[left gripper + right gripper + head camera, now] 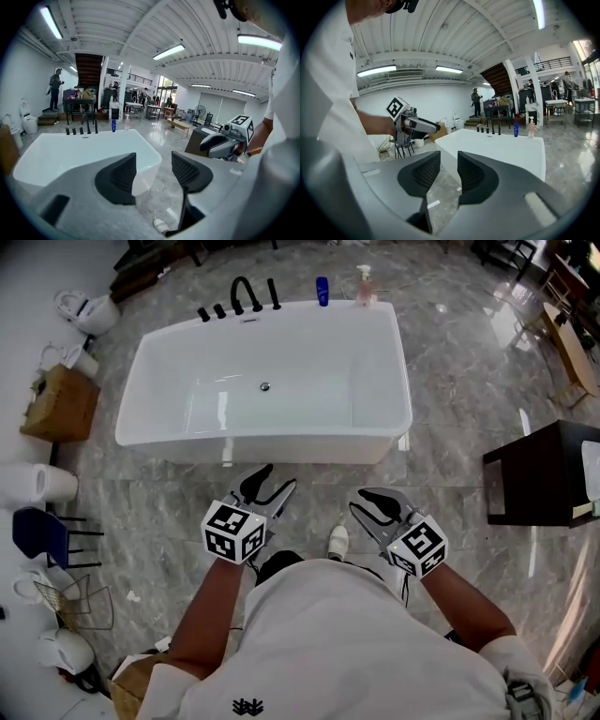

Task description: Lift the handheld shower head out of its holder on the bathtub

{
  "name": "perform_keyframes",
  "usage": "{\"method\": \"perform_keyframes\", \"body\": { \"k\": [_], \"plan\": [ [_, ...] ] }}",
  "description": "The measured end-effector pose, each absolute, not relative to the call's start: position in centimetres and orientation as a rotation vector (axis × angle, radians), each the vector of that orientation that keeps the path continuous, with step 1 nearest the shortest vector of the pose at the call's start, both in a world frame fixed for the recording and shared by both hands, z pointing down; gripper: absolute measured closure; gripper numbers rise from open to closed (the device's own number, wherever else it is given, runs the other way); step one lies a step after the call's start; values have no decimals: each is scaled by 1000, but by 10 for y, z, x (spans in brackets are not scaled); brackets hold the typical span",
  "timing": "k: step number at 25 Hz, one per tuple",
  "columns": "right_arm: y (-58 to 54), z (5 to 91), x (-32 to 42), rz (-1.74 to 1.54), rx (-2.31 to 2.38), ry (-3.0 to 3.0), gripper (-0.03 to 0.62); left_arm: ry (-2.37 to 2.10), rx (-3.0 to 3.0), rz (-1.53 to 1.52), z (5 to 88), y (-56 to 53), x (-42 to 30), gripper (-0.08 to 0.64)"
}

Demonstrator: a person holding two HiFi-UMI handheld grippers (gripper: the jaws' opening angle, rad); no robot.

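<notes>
The white bathtub (262, 442) stands on the marble floor ahead of me. Black fittings line its far rim: knobs, an arched spout (245, 293) and the upright handheld shower head (274, 293), also seen small in the left gripper view (96, 125) and the right gripper view (499, 127). My left gripper (279, 476) (153, 164) is open and empty, short of the tub's near wall. My right gripper (358, 499) (449, 164) hangs beside it, its jaws a narrow gap apart with nothing between them. Both are far from the shower head.
A blue bottle (322, 291) and a pink pump bottle (364, 285) stand on the tub's far rim. A black cabinet (539, 474) is at the right. A cardboard box (61, 404), toilets (86, 311) and a blue chair (42, 535) line the left wall.
</notes>
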State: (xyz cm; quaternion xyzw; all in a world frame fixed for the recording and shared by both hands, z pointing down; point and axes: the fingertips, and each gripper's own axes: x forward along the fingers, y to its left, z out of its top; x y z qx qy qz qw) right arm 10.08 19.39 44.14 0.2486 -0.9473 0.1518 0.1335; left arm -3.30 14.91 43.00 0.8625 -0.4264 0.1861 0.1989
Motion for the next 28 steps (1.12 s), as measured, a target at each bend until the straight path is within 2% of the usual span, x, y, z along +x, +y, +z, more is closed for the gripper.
{"method": "perform_keyframes", "body": {
  "k": [17,28],
  "plan": [
    [123,452,177,436,935,-2663,471,-1087,2495,570,431,26,14,321],
    [21,452,160,489,1153,-2566,472,-981,2557,575,453,-102,-8,319]
  ]
}}
